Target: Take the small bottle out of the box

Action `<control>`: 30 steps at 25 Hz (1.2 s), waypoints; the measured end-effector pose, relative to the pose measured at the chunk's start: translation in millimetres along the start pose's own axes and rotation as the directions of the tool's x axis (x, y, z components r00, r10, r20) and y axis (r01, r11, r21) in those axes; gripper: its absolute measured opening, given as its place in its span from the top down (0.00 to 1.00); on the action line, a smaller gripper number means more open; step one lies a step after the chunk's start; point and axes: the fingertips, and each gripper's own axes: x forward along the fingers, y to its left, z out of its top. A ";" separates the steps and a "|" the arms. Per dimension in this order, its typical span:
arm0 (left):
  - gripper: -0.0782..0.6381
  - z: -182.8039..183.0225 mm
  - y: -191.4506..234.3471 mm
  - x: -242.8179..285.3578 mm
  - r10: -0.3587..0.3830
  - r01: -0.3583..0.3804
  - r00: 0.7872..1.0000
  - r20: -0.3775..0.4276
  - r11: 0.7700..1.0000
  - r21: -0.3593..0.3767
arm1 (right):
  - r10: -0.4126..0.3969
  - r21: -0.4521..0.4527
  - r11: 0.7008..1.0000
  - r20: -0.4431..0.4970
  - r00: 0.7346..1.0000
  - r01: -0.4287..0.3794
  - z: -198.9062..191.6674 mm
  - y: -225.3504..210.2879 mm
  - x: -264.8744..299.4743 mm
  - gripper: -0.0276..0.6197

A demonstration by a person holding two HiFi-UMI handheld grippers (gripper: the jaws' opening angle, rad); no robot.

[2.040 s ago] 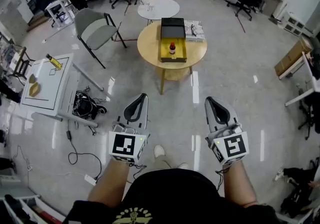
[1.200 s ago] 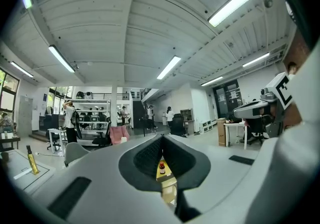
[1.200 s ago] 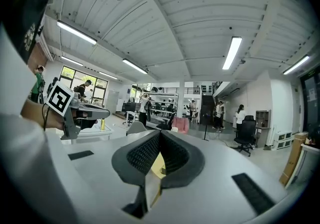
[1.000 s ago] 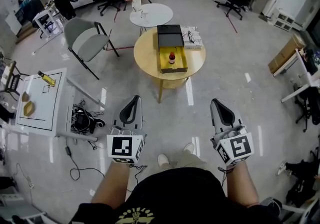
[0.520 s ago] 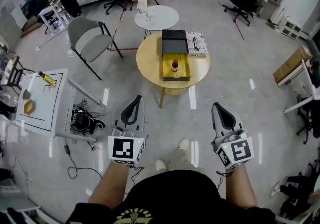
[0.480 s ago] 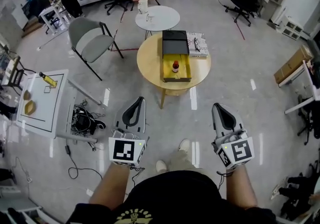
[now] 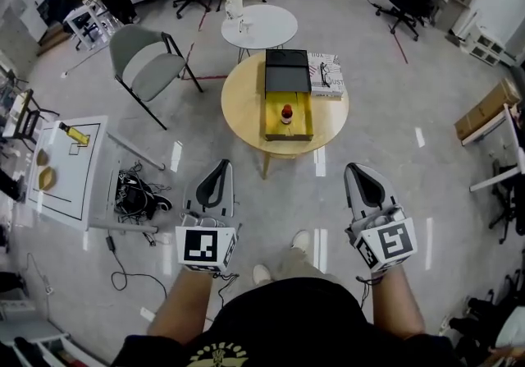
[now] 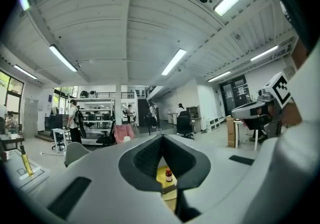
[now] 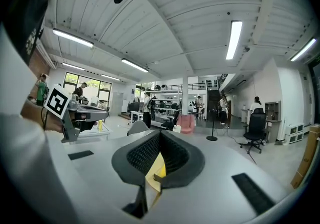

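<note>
A small brown bottle (image 7: 286,114) with a red cap stands upright in the yellow-lined open box (image 7: 271,119), whose black lid (image 7: 285,70) lies behind it on the round wooden table (image 7: 242,98). My left gripper (image 7: 221,165) and right gripper (image 7: 354,167) hang side by side over the floor, well short of the table, both shut and empty. In the left gripper view the bottle (image 8: 169,175) shows far off, below the closed jaw tips. The right gripper view shows only a strip of the yellow box (image 9: 156,170) there.
A magazine (image 7: 328,74) lies on the table beside the lid. A grey chair (image 7: 148,53) and a small white round table (image 7: 258,26) stand beyond. A white desk (image 7: 70,156) and tangled cables (image 7: 135,193) are on the left, a cardboard box (image 7: 484,103) on the right.
The view has swayed as the person walks; the table sits slightly nearer and lower in the picture. Both grippers stay shut and level in front of the body.
</note>
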 end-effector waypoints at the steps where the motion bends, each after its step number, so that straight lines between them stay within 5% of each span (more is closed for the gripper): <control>1: 0.87 -2.4 -0.3 3.8 0.002 -0.002 1.000 -0.005 1.000 0.000 | 0.007 -0.002 1.000 -0.002 1.000 -0.007 0.0 -2.3 3.7 0.94; 19: 0.87 11.7 -28.8 102.6 -0.012 0.013 1.000 -0.018 1.000 0.024 | 0.023 0.046 0.999 0.011 1.000 -0.023 -9.4 -82.8 38.4 0.93; 30: 0.87 40.5 -35.6 114.0 0.068 -0.069 0.998 0.013 0.997 0.035 | 0.062 0.037 0.997 0.095 0.993 -0.066 18.7 -125.0 55.4 0.94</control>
